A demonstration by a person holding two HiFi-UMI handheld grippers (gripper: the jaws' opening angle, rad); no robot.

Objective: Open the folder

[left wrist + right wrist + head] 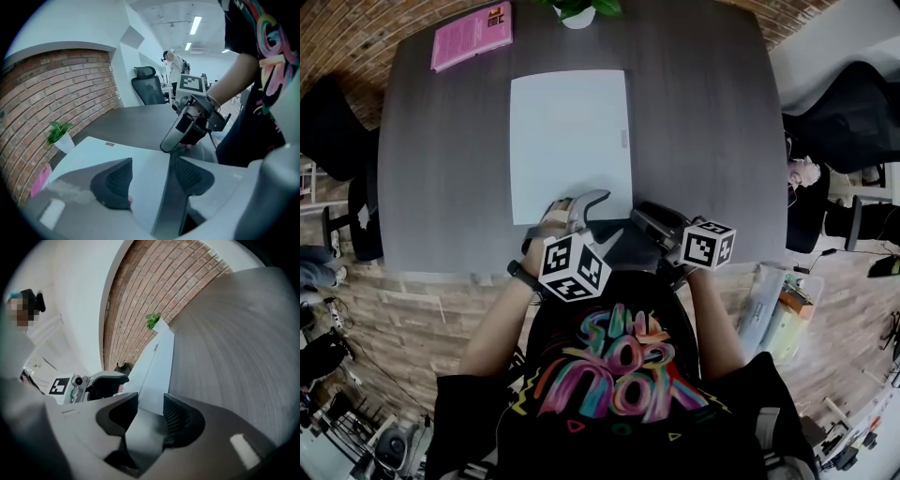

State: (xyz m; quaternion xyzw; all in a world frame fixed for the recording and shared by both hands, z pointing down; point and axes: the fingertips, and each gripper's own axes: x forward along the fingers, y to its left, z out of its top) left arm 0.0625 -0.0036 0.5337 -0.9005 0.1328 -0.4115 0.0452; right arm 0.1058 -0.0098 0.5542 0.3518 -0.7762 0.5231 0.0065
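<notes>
A white folder lies flat and closed in the middle of the dark grey table. My left gripper is at the folder's near edge, towards its right corner. In the left gripper view the left gripper is open. The folder and its edge run between the pads, which stand apart from it. My right gripper hovers just right of that corner, over bare table. In the right gripper view the right gripper is open, with the folder ahead of the gap and nothing gripped.
A pink book lies at the table's far left corner. A potted plant stands at the far edge. Black chairs are at the right and left sides. Stacked papers sit low at the right, off the table.
</notes>
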